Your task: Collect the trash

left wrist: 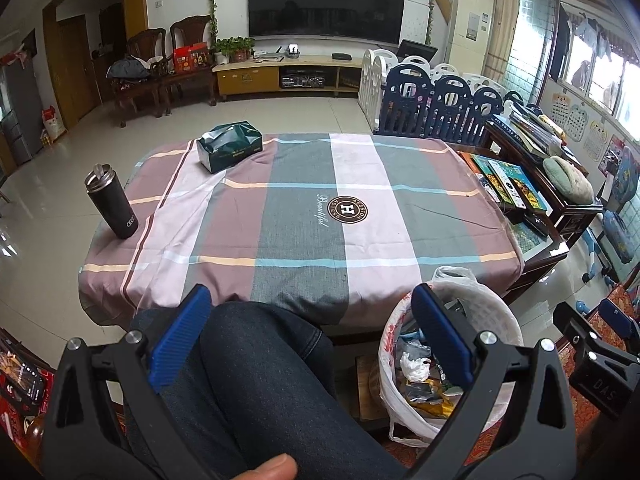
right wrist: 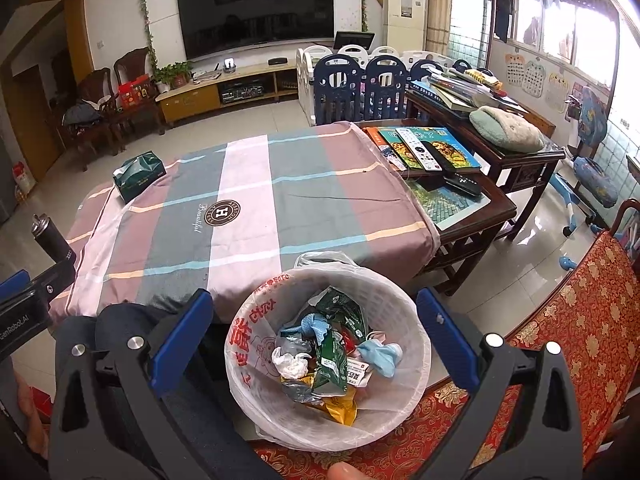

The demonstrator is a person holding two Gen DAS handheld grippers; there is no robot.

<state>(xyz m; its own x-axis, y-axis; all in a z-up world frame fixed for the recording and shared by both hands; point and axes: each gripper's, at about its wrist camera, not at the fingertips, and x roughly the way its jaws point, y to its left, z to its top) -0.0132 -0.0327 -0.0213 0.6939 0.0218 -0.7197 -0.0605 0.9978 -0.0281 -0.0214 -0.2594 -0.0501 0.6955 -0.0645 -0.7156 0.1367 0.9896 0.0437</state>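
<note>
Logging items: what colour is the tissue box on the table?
Dark green tissue box, clearest in the left wrist view.

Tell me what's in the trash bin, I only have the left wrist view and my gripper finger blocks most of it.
Observer: The right wrist view looks straight into the trash bin. It holds a green wrapper, crumpled blue tissue and a white wad.
Operator: Is the right gripper holding anything?
Observer: No. The right gripper is open, with nothing between its fingers, above the bin.
Operator: Anything beside the bin on the right?
Observer: A red and gold patterned cushion lies next to it.
</note>
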